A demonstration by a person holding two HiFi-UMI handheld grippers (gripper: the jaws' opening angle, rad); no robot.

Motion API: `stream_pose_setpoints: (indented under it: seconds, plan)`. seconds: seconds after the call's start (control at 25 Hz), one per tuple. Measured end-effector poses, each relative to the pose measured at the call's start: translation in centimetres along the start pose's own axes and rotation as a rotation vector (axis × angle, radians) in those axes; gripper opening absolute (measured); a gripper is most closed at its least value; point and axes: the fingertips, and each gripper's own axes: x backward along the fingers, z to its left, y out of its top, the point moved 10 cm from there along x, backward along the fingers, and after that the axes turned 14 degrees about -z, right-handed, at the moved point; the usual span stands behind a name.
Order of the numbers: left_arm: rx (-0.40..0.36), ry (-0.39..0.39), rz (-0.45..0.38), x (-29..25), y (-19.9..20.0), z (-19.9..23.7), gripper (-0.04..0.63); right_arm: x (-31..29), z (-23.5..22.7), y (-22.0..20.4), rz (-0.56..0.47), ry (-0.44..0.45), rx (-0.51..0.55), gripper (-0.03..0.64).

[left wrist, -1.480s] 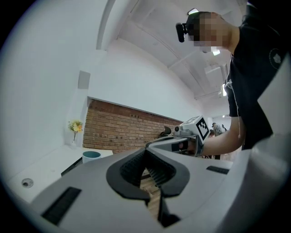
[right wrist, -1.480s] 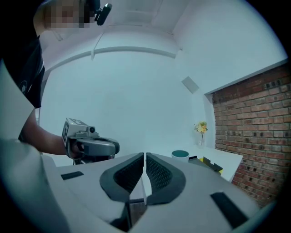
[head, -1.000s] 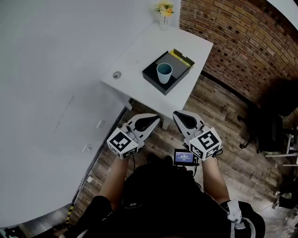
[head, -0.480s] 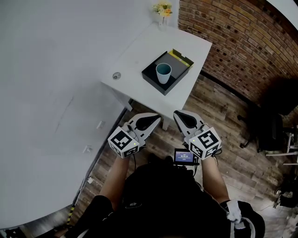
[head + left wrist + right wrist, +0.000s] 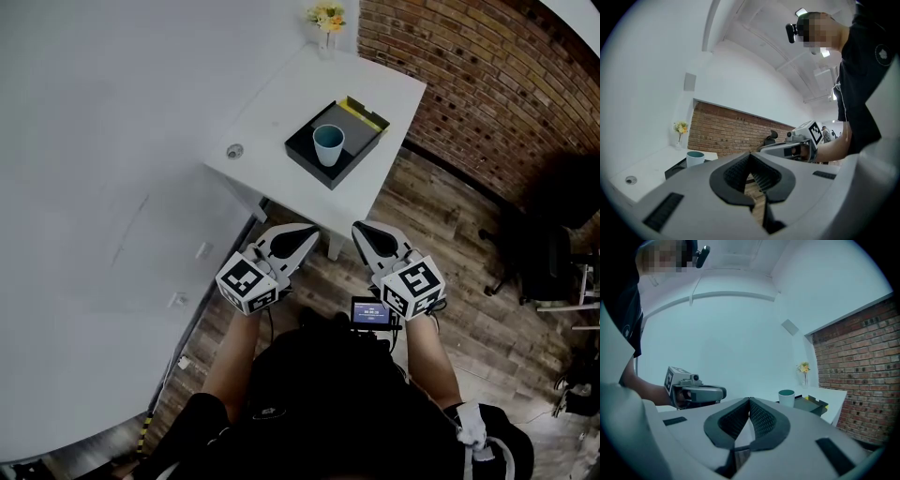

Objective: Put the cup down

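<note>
A pale blue cup stands upright in a black tray on the white table. The left gripper view shows the cup far off at the left, and the right gripper view shows the cup beside the tray. My left gripper and right gripper are held side by side over the wooden floor, short of the table's near edge. Both are shut with nothing between the jaws.
A small vase of yellow flowers stands at the table's far corner, and a round metal grommet sits at its left edge. A brick wall runs along the right. A dark office chair is on the floor at the right.
</note>
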Motion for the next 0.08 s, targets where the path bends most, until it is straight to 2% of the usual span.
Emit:
stream_pose_setpoints:
  seconds: [0.08]
  plan:
    - [0.006, 0.008, 0.005, 0.17, -0.14, 0.07, 0.008, 0.05, 0.00, 0.02, 0.000, -0.003, -0.003, 0.014]
